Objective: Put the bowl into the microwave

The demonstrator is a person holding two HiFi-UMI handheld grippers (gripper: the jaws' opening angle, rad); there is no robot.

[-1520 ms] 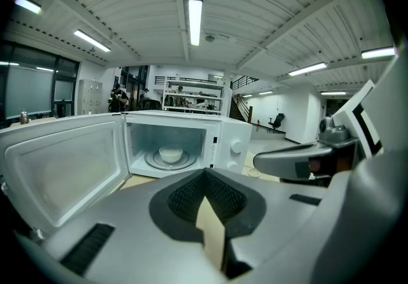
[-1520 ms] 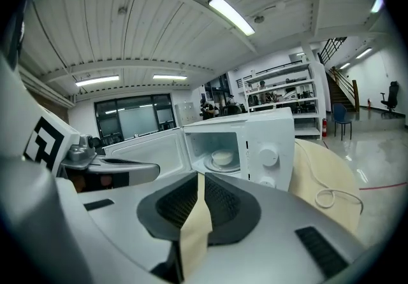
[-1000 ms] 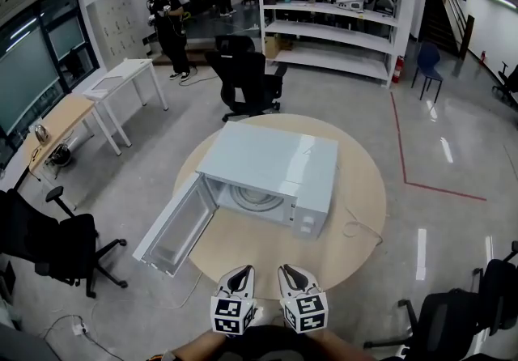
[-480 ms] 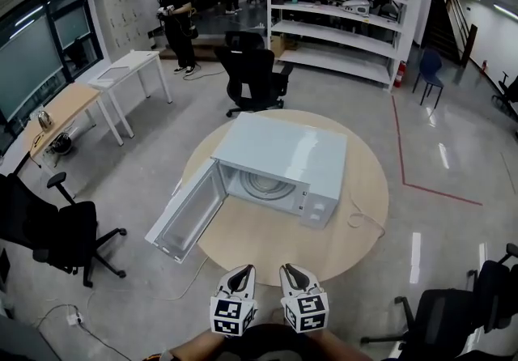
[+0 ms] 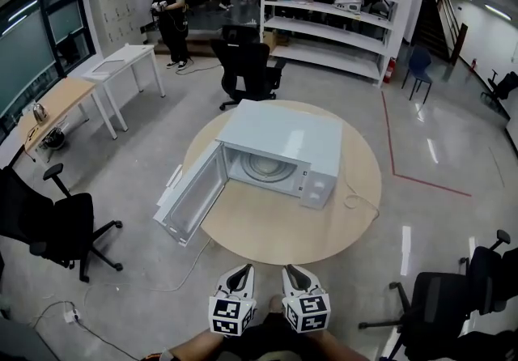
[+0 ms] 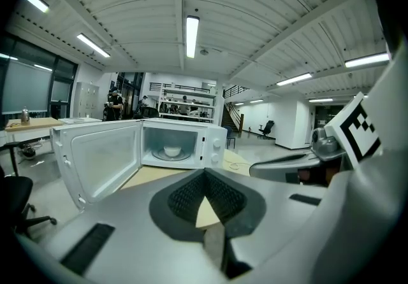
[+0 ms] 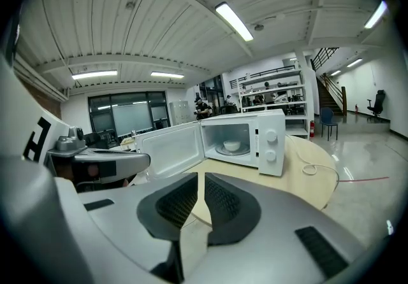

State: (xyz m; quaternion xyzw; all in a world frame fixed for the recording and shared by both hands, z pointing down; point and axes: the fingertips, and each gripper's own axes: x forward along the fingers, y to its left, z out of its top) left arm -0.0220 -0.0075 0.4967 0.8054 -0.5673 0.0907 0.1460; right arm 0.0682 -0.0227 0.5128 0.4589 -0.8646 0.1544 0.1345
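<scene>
Round table [image 5: 267,230] carries the microwave [image 5: 283,141], door open, bowl [image 6: 172,150] on its turntable; my left gripper [image 5: 242,270] and right gripper [image 5: 290,270] hang pinched together, empty.

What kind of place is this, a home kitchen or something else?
Probably an open office or laboratory hall, not a kitchen: black swivel office chairs, tall white storage shelves and white work desks stand around.

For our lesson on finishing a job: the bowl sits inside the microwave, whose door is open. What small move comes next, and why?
Probably bring the left tongs to the open door and start swinging it shut: the bowl already sits inside the microwave, and the right tongs, like the left, hold nothing.
</scene>
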